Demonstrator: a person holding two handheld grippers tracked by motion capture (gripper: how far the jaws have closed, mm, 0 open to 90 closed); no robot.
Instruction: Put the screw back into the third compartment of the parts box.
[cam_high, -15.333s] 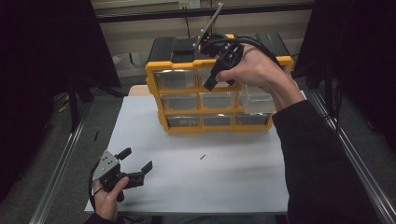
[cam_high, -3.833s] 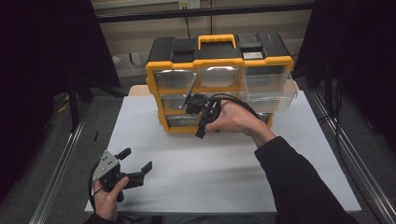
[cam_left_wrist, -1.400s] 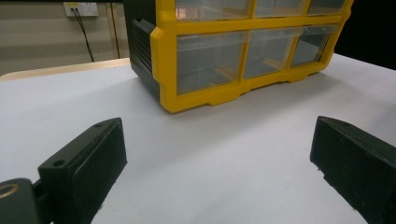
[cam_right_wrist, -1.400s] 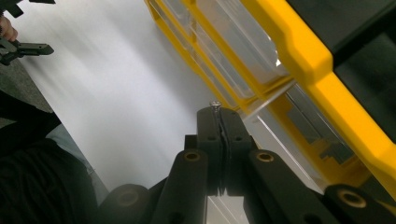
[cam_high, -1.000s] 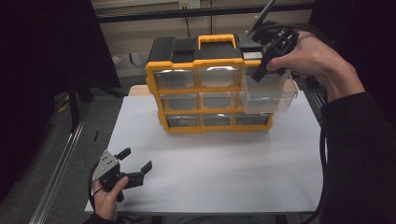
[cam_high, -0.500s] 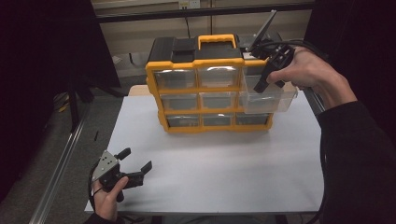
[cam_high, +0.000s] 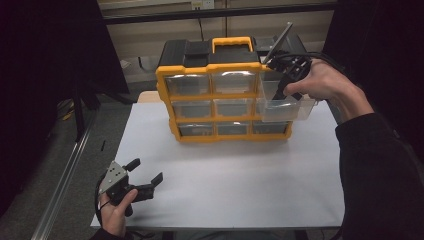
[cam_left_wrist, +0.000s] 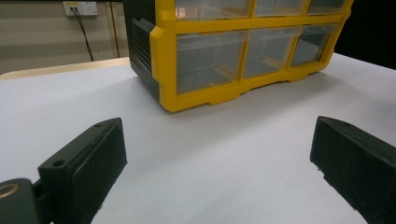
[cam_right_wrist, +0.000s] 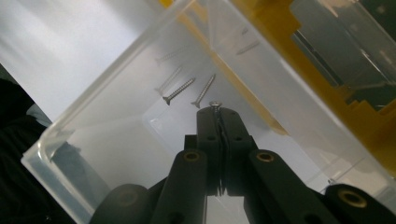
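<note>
My right gripper (cam_right_wrist: 215, 111) pinches a screw (cam_right_wrist: 215, 104) over the pulled-out clear drawer (cam_right_wrist: 116, 116). My left gripper (cam_high: 146, 176) rests spread wide, holding nothing.

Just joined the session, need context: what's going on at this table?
A person is sorting screws into a yellow drawer organizer. The right gripper, jaws shut on a screw, is over the pulled-out clear drawer at the organizer's right side, where a few screws already lie. The left gripper rests open on the white table, near its front left corner, holding nothing.

Clear glossy plastic drawer (cam_right_wrist: 116, 140) holds shiny metal screws (cam_right_wrist: 178, 91); the table (cam_high: 240, 185) is matt white.
</note>
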